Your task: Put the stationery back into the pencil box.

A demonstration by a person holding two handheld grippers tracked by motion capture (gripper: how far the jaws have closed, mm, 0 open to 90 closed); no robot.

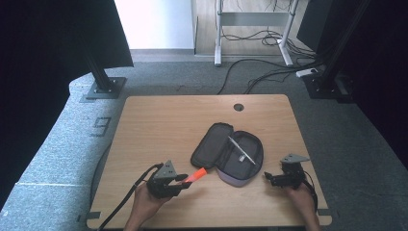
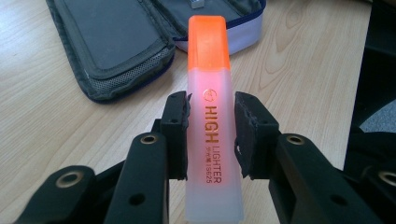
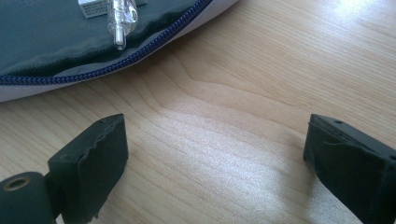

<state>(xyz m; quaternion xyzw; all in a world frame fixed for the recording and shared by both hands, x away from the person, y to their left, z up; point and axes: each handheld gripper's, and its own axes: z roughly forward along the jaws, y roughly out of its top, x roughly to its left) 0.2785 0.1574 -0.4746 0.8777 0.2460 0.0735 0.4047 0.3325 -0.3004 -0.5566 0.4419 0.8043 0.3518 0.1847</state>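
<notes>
We note the left gripper [image 1: 184,179] clamped on the orange highlighter [image 2: 211,126], off the worktop [image 1: 159,125], long axis aimed cap-first at the open pencil case [image 1: 227,153] just beyond. Right gripper [image 3: 212,163] has its jaws apart, empty, beside the case.

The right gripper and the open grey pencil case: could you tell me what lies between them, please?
Only bare wooden table lies between the right gripper and the open grey pencil case; the right gripper view shows this.
</notes>
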